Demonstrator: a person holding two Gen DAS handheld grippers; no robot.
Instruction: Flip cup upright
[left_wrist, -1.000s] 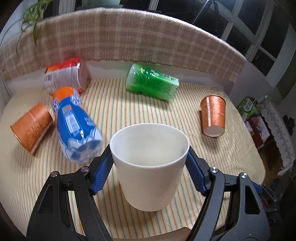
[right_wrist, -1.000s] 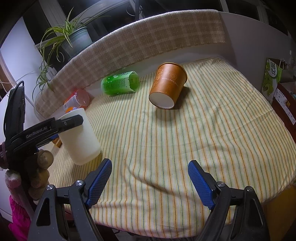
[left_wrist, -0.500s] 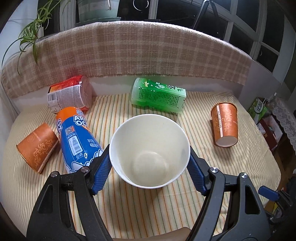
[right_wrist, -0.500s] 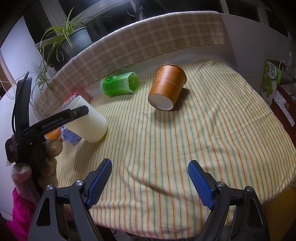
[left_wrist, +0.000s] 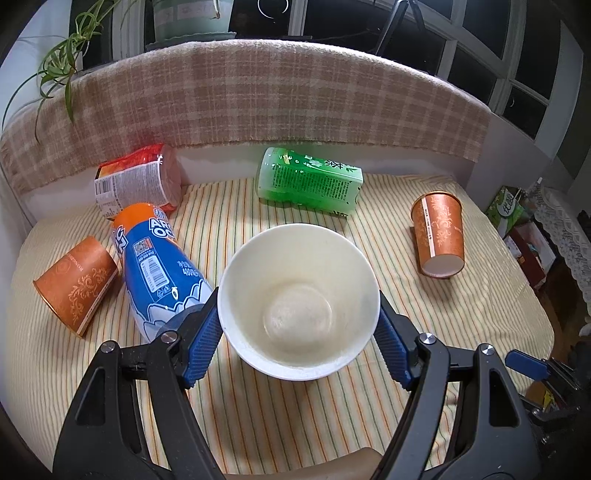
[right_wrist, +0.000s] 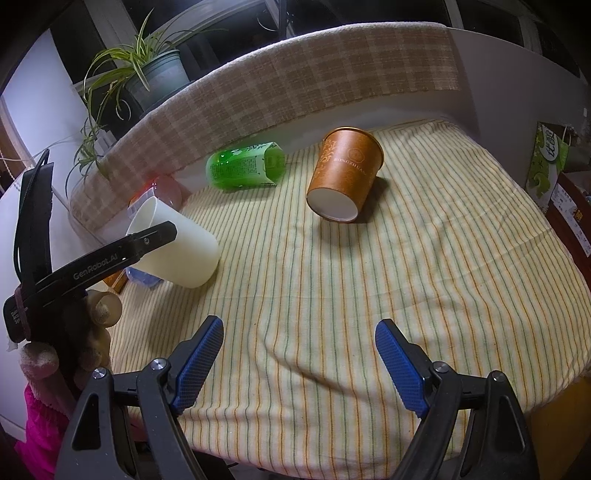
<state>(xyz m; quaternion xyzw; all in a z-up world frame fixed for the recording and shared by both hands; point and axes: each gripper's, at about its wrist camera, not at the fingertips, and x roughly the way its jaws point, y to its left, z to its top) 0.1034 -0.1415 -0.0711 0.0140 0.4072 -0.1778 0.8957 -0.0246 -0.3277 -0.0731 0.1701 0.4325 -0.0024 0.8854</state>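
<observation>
My left gripper (left_wrist: 298, 334) is shut on a white cup (left_wrist: 298, 301), its blue pads pressing both sides near the rim. The cup is lifted off the striped cloth and tipped, its open mouth toward the camera and its base pointing away and down. The right wrist view shows the same white cup (right_wrist: 181, 247) held slanted at the left by the left gripper's black finger (right_wrist: 122, 254). My right gripper (right_wrist: 298, 360) is open and empty, low over the cloth near the table's front edge.
An orange paper cup (left_wrist: 439, 236) lies on its side at the right, also in the right wrist view (right_wrist: 343, 177). Another orange cup (left_wrist: 75, 282), a blue bottle (left_wrist: 155, 266), a red pack (left_wrist: 136, 181) and a green bottle (left_wrist: 308, 181) lie at left and back. A plaid-covered backrest (left_wrist: 258, 99) borders the far side.
The left gripper has lifted the white cup off the cloth and tipped it from upright, so its mouth now faces the camera. The right gripper has not moved.
</observation>
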